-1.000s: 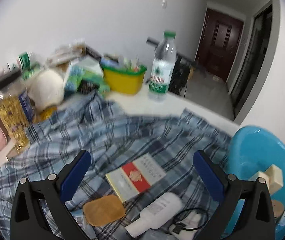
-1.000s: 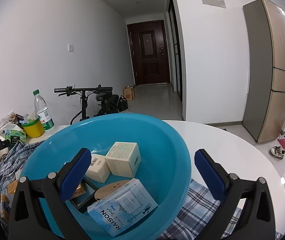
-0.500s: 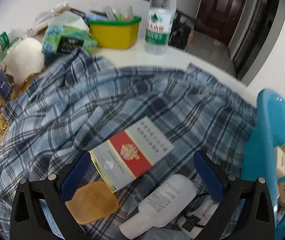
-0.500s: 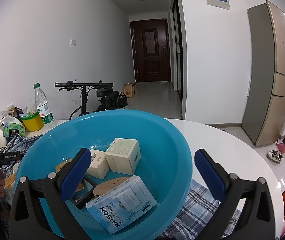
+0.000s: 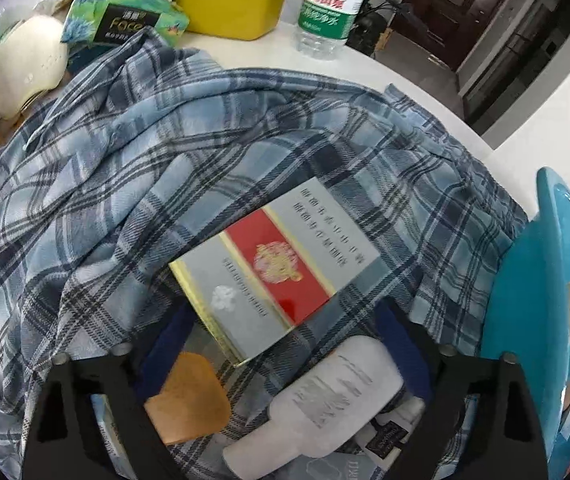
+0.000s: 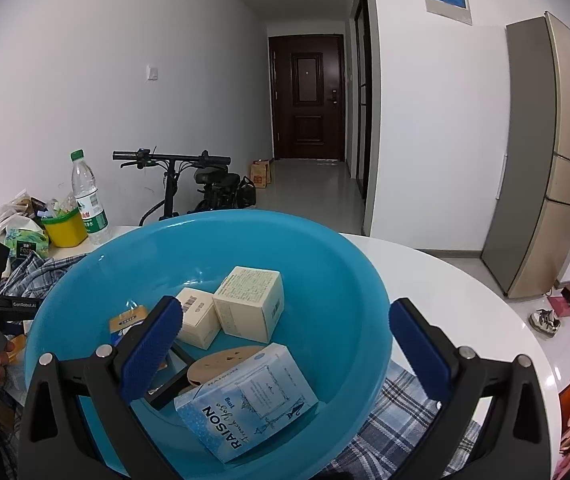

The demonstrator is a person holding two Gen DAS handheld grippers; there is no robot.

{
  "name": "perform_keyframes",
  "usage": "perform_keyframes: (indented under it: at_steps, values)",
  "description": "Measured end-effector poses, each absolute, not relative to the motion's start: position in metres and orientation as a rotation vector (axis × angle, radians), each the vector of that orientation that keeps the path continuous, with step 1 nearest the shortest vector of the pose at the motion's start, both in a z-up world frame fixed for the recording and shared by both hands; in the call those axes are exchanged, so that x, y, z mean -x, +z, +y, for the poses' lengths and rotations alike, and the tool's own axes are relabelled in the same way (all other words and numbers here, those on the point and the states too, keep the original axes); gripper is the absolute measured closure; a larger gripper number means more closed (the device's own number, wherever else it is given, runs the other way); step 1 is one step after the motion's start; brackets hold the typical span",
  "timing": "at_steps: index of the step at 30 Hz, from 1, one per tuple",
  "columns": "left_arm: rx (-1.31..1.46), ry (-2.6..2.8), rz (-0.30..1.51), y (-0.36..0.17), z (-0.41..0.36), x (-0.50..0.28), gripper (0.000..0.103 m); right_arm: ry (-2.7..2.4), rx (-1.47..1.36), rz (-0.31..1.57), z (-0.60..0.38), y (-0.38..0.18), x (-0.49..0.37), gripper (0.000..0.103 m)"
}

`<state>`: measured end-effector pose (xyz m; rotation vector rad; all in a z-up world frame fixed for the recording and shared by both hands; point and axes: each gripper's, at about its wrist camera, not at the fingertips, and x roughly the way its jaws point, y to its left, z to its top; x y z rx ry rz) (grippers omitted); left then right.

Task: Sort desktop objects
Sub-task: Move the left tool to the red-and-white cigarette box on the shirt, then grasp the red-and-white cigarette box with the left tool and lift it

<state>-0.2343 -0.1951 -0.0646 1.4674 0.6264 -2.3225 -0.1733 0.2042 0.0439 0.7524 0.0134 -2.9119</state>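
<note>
In the left wrist view a silver and red box [image 5: 273,268] lies on a blue plaid cloth [image 5: 133,184]. My left gripper [image 5: 285,344] is open, just above the box's near end, its jaws either side of it. A white bottle [image 5: 325,404] and a tan pad [image 5: 187,400] lie just below it. In the right wrist view my right gripper [image 6: 285,320] is open and empty over the blue basin [image 6: 325,252], which holds two cream boxes [image 6: 249,304], a light blue Raison box [image 6: 245,400] and a round wooden lid [image 6: 221,364].
A yellow tub [image 5: 229,4], a water bottle [image 5: 333,4], a tissue pack [image 5: 125,20] and a white rounded object [image 5: 29,64] stand at the back of the white table [image 6: 465,312]. The basin rim [image 5: 553,320] is at the left gripper's right. A bicycle [image 6: 201,184] stands beyond.
My left gripper has moved forward and down toward the silver and red box, which now looms larger between the jaws. The right gripper has stayed over the basin.
</note>
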Motion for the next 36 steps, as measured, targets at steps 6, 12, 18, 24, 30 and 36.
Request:
perform_keyframes:
  at_steps: [6, 12, 18, 24, 30, 36]
  values:
    - [-1.479, -2.351, 0.57, -0.062, -0.188, 0.236, 0.065, -2.915, -0.76, 0.01, 0.206, 0.044, 0.174, 0.0]
    - [-1.522, -2.428, 0.499, -0.053, -0.172, 0.235, 0.078, -2.916, -0.776, -0.002, 0.208, 0.042, 0.176, 0.0]
    - [-1.588, -2.464, 0.369, -0.049, -0.153, 0.238, 0.085, -2.916, -0.785, 0.0, 0.209, 0.041, 0.178, 0.0]
    - [-1.557, -2.498, 0.345, -0.042, -0.157, 0.233, 0.042, -2.911, -0.798, 0.008, 0.208, 0.039, 0.179, 0.0]
    - [-1.454, -2.542, 0.34, -0.031, -0.169, 0.238, 0.015, -2.906, -0.8, 0.01, 0.208, 0.039, 0.179, 0.0]
    - [-1.555, -2.503, 0.239, -0.048, -0.164, 0.255, 0.015, -2.901, -0.806, -0.003, 0.209, 0.039, 0.179, 0.0]
